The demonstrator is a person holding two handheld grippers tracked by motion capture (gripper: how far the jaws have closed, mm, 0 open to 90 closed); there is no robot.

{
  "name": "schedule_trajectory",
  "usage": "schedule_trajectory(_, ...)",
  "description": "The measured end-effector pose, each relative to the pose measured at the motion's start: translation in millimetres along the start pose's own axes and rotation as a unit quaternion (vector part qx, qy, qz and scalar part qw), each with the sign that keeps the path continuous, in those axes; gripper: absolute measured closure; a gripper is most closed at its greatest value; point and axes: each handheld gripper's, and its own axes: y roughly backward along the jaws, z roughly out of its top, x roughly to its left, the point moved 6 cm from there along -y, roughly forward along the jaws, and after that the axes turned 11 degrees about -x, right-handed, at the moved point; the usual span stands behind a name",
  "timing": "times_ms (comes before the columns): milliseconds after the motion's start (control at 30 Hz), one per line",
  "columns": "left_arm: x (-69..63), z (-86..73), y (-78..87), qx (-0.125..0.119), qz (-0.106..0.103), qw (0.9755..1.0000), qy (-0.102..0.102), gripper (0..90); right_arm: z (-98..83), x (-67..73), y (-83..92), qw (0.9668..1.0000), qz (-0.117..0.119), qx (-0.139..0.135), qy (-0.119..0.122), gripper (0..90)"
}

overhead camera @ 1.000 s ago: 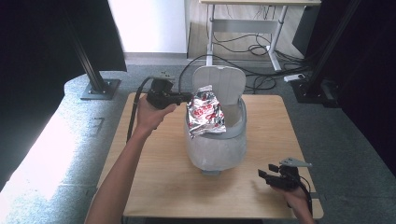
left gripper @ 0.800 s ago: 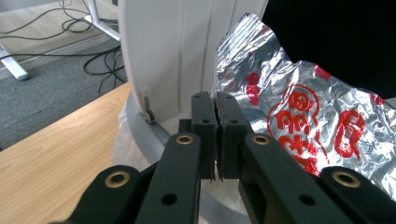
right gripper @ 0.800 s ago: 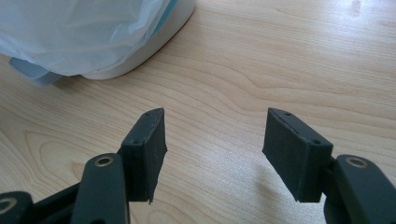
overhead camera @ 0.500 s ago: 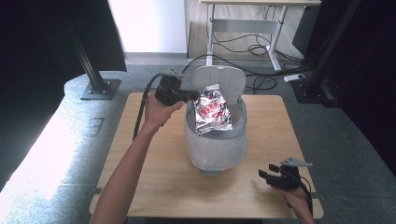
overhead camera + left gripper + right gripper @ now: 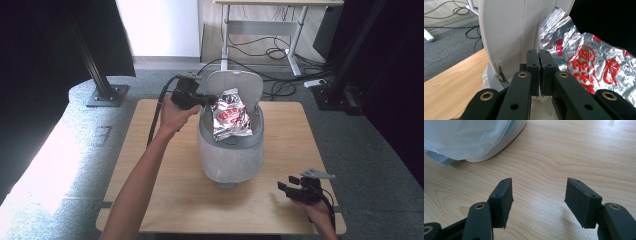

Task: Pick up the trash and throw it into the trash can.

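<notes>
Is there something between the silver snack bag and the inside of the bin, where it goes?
Nothing visible blocks it. The bin's lid stands open behind, and the snack bag, held by the shut left claw, already sits in the lined opening.

The right tongs [image 5: 537, 203], jaws spread apart, hover over the wooden table [image 5: 579, 152] near a plastic-lined white bin [image 5: 474, 140].

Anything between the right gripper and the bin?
Nothing. In the high view, bare table runs from the right gripper to the bin.
</notes>
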Motion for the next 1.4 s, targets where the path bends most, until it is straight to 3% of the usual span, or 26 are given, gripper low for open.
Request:
schedule_trajectory(467,7.1,-1.7,-8.3,0.004,-0.001,1.0000,0.007,87.5,-1.4,1.2,-2.2,1.0000,-0.001,0.004,0.004,38.6)
schedule_trajectory(800,4.6,-1.6,-15.3,0.009,-0.003,1.0000,0.002,86.6,-1.8,-0.8,-0.9,1.0000,-0.003,0.004,0.000,38.6)
schedule_trajectory(900,3.5,-2.2,-16.2,0.010,-0.009,0.9999,0.000,78.9,-1.7,-0.7,-0.8,1.0000,-0.002,0.004,0.001,38.6)
schedule_trajectory(933,2.8,-2.1,-16.3,0.006,-0.002,0.9999,-0.009,72.7,-1.6,-0.6,-0.7,1.0000,-0.002,0.004,0.001,38.6)
schedule_trajectory(1100,2.5,-0.8,-12.9,-0.002,0.005,0.9999,-0.012,55.5,-1.4,-0.6,-0.4,1.0000,-0.002,0.004,0.001,38.6)
schedule_trajectory(1400,2.6,-2.2,-5.0,-0.001,0.008,0.9999,-0.013,53.6,-1.0,1.0,-0.9,1.0000,-0.002,0.004,0.002,38.6)
